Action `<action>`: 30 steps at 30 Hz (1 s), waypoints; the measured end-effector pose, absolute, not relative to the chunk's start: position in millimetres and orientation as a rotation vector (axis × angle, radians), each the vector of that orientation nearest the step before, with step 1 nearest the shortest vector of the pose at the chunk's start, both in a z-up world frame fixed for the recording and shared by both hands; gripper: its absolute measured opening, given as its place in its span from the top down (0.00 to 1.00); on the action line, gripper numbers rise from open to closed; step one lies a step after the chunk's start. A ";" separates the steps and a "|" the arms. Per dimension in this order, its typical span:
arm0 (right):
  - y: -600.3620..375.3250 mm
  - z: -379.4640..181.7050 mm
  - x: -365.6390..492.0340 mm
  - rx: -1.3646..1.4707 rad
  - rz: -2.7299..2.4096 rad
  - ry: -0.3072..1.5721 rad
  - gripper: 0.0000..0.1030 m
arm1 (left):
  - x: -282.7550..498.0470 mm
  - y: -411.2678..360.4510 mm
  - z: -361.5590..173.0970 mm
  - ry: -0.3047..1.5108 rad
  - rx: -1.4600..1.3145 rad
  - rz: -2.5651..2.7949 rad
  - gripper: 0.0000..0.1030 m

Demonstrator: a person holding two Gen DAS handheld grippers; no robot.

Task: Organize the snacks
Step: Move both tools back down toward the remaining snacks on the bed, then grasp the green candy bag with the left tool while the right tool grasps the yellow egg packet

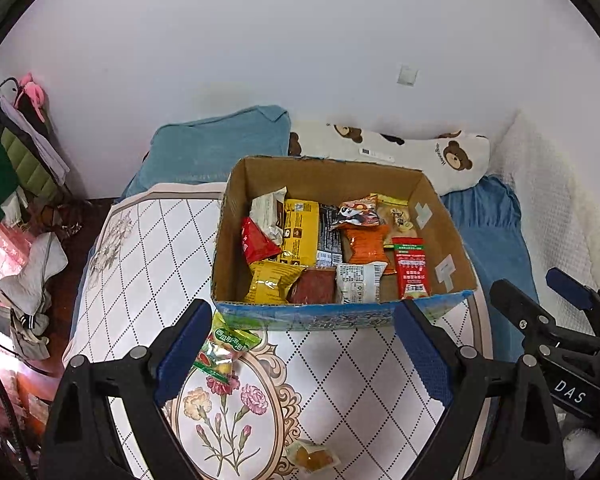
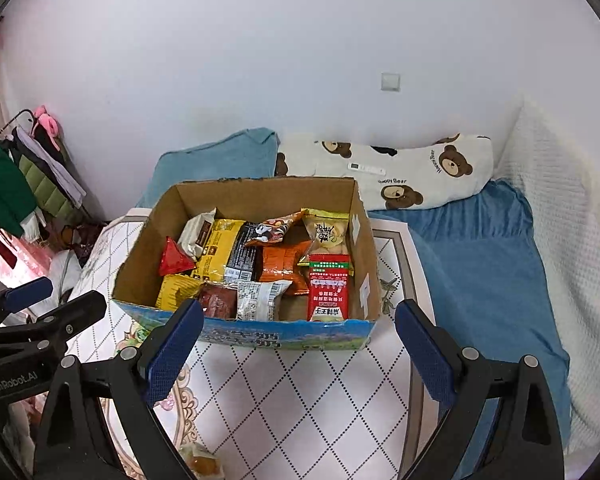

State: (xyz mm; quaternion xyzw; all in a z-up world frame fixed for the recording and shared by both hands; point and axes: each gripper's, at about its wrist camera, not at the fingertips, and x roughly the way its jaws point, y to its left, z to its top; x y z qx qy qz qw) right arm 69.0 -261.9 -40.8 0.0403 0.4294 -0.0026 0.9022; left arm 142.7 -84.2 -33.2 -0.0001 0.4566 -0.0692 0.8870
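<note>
An open cardboard box (image 1: 440, 216) (image 2: 148, 248) sits on a patterned mat and holds several snack packets, among them a red sachet (image 1: 410, 268) (image 2: 328, 292) and a yellow pack (image 1: 300, 232). A green candy packet (image 1: 224, 346) lies on the mat in front of the box, beside my left gripper's left finger. A small yellow-filled clear packet (image 1: 314, 458) (image 2: 202, 462) lies near the front edge. My left gripper (image 1: 302, 356) is open and empty, above the mat before the box. My right gripper (image 2: 300, 356) is open and empty, also before the box.
The mat (image 1: 352, 380) lies on a bed with a blue sheet (image 2: 480, 272). A blue pillow (image 1: 220, 144) and a bear-print pillow (image 1: 420, 152) lie behind the box. Clothes hang at the left (image 1: 16, 160). A white blanket (image 2: 560, 208) lines the right wall.
</note>
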 end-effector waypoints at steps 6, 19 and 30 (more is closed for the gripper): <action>-262.1 -30.5 50.3 0.119 0.002 0.862 0.02 | 127.1 -80.3 -28.4 0.925 -0.006 -0.141 0.10; -186.1 -196.2 14.5 0.308 0.255 1.332 0.02 | 74.9 10.9 -154.4 1.220 0.033 0.022 0.10; -128.9 -301.0 3.6 0.168 0.228 1.504 0.34 | 73.7 51.3 -211.5 1.337 0.075 0.097 0.10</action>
